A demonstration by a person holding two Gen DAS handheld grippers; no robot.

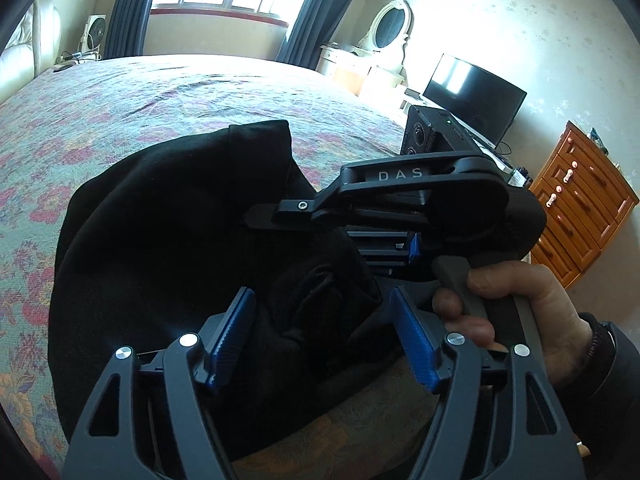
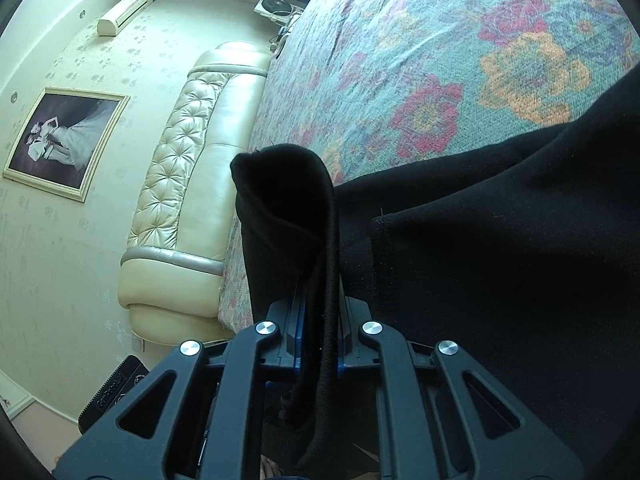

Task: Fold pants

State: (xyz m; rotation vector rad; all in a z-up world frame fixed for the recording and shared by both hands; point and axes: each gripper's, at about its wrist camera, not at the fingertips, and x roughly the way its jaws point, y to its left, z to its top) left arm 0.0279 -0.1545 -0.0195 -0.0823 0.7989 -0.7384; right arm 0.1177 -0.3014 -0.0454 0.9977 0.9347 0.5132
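Close to the left tool (image 1: 322, 336), its blue pads are wide apart over the black pants (image 1: 168, 248). Next, the right tool (image 2: 318, 332) pinches an edge of the pants. Farther back, the flowery bed (image 1: 160, 96) spreads under them.

Home bedroom: bed (image 1: 160, 92), dresser (image 1: 580, 204), vanity mirror (image 1: 390, 26).

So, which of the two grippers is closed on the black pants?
The right gripper: it is shut, with a fold of the black pants pinched between its pads. The left gripper is open, holding nothing.
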